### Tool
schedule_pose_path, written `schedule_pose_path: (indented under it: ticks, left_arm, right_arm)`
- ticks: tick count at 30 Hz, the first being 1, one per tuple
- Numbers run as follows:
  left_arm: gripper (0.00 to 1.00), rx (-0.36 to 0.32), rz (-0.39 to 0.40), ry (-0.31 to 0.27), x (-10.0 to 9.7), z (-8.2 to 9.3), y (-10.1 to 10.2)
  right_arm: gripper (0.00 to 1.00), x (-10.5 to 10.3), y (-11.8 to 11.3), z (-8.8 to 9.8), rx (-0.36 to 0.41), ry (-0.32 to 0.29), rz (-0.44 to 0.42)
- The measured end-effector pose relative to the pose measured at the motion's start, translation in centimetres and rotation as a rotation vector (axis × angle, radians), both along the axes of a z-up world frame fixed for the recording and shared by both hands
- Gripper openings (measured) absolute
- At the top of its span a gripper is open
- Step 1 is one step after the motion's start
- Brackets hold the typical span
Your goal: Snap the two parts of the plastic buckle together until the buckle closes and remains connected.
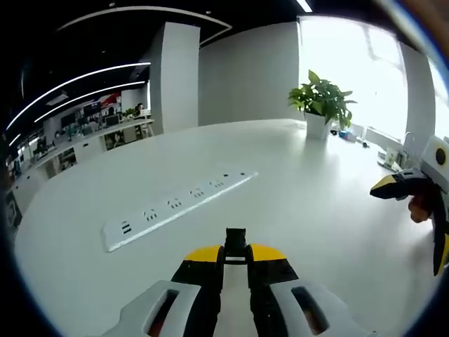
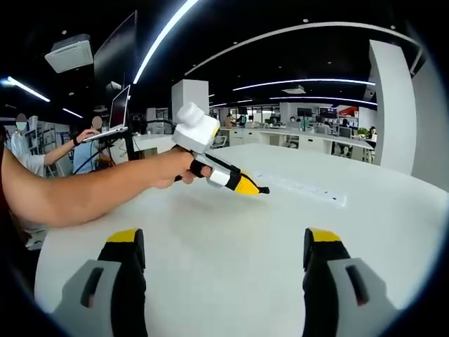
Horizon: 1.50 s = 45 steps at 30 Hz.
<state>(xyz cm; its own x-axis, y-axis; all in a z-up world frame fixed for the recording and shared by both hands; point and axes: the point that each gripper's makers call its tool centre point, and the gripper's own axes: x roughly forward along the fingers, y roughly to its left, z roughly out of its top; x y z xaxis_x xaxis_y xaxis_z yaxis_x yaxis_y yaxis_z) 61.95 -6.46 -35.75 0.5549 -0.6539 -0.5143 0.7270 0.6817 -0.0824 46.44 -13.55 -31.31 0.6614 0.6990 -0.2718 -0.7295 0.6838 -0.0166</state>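
Observation:
My left gripper is shut on a small black buckle part, which sticks out between its yellow-tipped jaws above the white table. In the right gripper view the left gripper is held out over the table by a person's hand, a dark bit at its tip. My right gripper stands open, jaws wide apart with nothing between them. One of its yellow-tipped fingers enters the left gripper view from the right edge. I cannot pick out a second buckle part.
A long white power strip lies flat on the table, also seen as a power strip far right. A potted plant stands at the far edge. People sit at desks to the left.

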Motion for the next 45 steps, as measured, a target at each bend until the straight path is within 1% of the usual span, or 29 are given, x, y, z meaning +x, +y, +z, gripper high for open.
schedule_pose_path:
  ticks: [6, 10, 16, 26, 35, 45]
  left_arm:
    - [0.11, -0.004, 0.005, 0.003, 0.3, -0.4, -0.1]
    - [0.11, 0.019, 0.002, -0.001, 0.2, -1.0, -0.3]
    - [0.11, 0.034, -0.012, -0.009, 0.0, -1.0, -0.6]
    - [0.11, 0.022, -0.019, 0.012, -0.3, -1.3, -0.8]
    - [0.11, 0.040, -0.021, 0.039, -0.2, -2.1, -0.7]
    - [0.11, 0.038, -0.027, 0.033, -0.3, -2.2, -0.7]
  right_arm:
    - [0.94, -0.2, 0.1, -0.3, -0.008, 0.001, 0.003]
    - [0.93, -0.2, 0.2, -0.4, -0.016, 0.002, 0.005]
    - [0.94, 0.0, 0.3, -0.7, -0.022, 0.007, 0.005]
    - [0.93, 0.1, 0.1, -0.9, -0.031, 0.007, 0.003]
    - [0.93, 0.1, 0.2, -0.8, -0.030, 0.002, 0.006]
    - [0.92, 0.2, 0.2, -1.0, -0.037, 0.004, 0.007]
